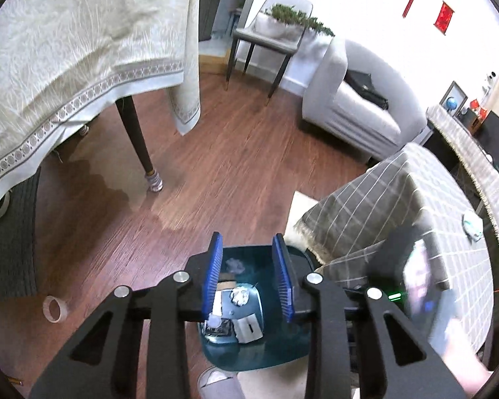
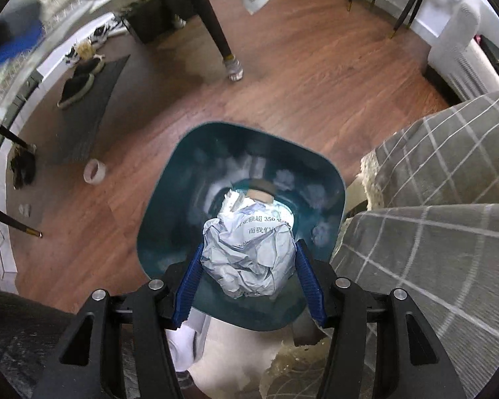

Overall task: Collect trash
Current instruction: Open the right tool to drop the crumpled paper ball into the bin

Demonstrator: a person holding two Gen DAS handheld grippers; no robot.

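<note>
A right gripper (image 2: 249,266) clamps a crumpled ball of printed paper (image 2: 249,249) between its 2 blue pads, poised directly over the open mouth of a dark teal waste bin (image 2: 169,199) standing on the wood floor (image 2: 299,83). The release looks best made with the ball centred over the opening, clear of the rim, and the jaws spread wide enough that the paper drops free rather than catching on a pad. The left gripper (image 1: 248,279) holds nothing, its pads apart with only air between them, framing the same bin from above. That left view alone shows what has landed at the bottom: a small white paper wad (image 1: 239,296) and a folded white carton (image 1: 248,327) among darker scraps. The right view hides these behind the ball, but alone shows dark shoes (image 2: 78,84) on a grey mat. A roll of tape (image 2: 94,172) lies on the floor beyond the bin, uncollected.
</note>
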